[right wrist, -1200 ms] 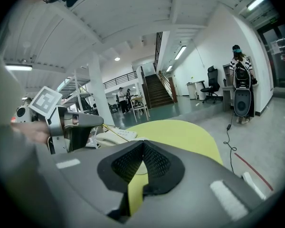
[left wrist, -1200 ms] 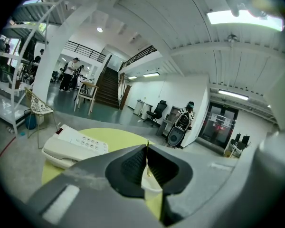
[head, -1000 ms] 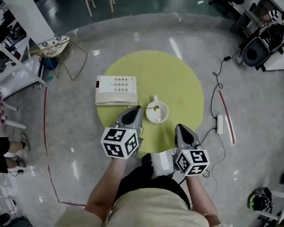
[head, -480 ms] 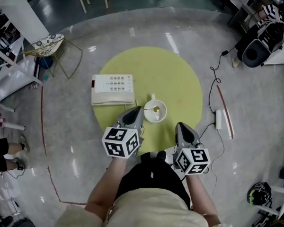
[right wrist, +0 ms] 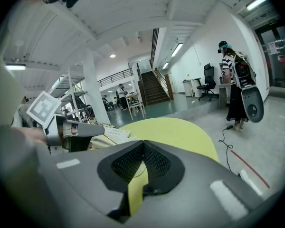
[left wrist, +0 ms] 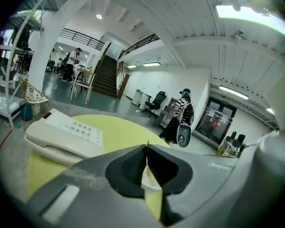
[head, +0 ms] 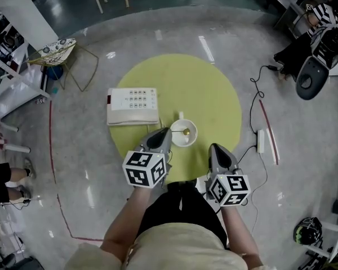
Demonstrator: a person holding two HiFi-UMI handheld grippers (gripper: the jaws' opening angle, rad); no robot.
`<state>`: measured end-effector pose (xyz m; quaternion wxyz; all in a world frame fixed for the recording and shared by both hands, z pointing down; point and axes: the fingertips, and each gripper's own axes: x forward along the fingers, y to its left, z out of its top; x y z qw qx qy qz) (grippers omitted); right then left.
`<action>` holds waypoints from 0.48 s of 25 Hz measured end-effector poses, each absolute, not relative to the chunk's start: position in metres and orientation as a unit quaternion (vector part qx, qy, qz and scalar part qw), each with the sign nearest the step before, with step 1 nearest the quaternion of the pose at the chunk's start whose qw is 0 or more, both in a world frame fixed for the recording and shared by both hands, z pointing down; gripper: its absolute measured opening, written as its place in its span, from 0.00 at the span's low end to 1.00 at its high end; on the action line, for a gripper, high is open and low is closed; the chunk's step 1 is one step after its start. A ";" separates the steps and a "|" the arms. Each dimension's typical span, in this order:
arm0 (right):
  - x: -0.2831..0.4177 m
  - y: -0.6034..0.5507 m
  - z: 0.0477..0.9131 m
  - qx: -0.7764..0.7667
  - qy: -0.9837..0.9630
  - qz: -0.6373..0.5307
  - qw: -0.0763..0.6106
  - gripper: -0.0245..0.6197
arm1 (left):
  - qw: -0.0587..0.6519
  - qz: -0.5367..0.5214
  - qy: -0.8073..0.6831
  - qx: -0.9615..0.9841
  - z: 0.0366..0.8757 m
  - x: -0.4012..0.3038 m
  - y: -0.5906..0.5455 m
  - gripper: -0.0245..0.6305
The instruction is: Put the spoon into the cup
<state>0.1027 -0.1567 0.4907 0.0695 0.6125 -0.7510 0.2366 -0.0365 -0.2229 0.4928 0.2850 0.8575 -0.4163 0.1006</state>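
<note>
Left gripper (head: 164,134) has dipped a touch, jaws clamped on the spoon (head: 182,131) by its thin handle. The gold bowl now sits over the white cup (head: 176,141), just right of the jaw tips, near-centre on the yellow mat (head: 214,94). Looks one release from done. Right gripper (head: 217,152) waits nearer, jaws together, empty.

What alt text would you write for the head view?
The left gripper holds a gold spoon over a white cup on a round yellow-green table. A white telephone lies left of the cup; the right gripper is shut and empty.
</note>
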 end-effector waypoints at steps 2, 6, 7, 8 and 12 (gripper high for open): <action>0.104 -0.160 0.491 0.609 -0.753 0.238 0.069 0.04 | 0.288 0.104 -0.418 0.855 0.495 -0.034 -0.223 0.05; 0.107 -0.163 0.493 0.602 -0.758 0.241 0.071 0.04 | 0.292 0.110 -0.421 0.851 0.499 -0.030 -0.221 0.05; 0.107 -0.164 0.493 0.600 -0.759 0.242 0.071 0.04 | 0.293 0.111 -0.422 0.850 0.500 -0.029 -0.221 0.05; 0.108 -0.165 0.494 0.598 -0.761 0.242 0.071 0.04 | 0.294 0.112 -0.424 0.849 0.500 -0.029 -0.221 0.05; 0.106 -0.168 0.498 0.589 -0.766 0.245 0.077 0.04 | 0.299 0.117 -0.431 0.843 0.506 -0.031 -0.222 0.05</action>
